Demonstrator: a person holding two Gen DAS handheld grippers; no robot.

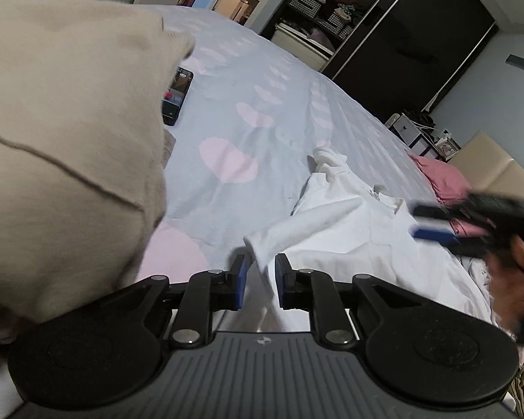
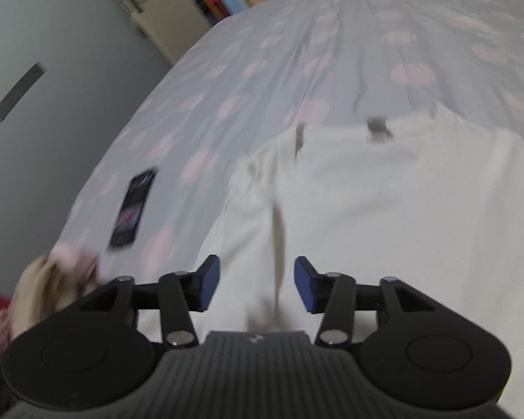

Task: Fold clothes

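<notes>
A white long-sleeved garment [image 1: 359, 230] lies spread on the bed, right of centre in the left wrist view. One sleeve [image 1: 262, 255] runs back between the blue pads of my left gripper [image 1: 262, 279], which is shut on it. In the right wrist view the same white garment [image 2: 384, 209] fills the middle, with a grey label [image 2: 377, 129] at its far edge. My right gripper [image 2: 256, 282] hovers over it, open, nothing between its pads. That gripper [image 1: 422, 222] also shows blurred at the right edge of the left wrist view, held by a hand [image 1: 513, 279].
A big beige garment [image 1: 70, 139] hangs close at the left. A black phone [image 1: 178, 94] [image 2: 132, 209] lies on the pale blue heart-print sheet [image 1: 262, 111]. Pink cloth [image 1: 443, 181] sits at the bed's far right; a dark wardrobe [image 1: 401, 42] stands behind. Beige and pink cloth [image 2: 49, 286] lies bunched at the lower left.
</notes>
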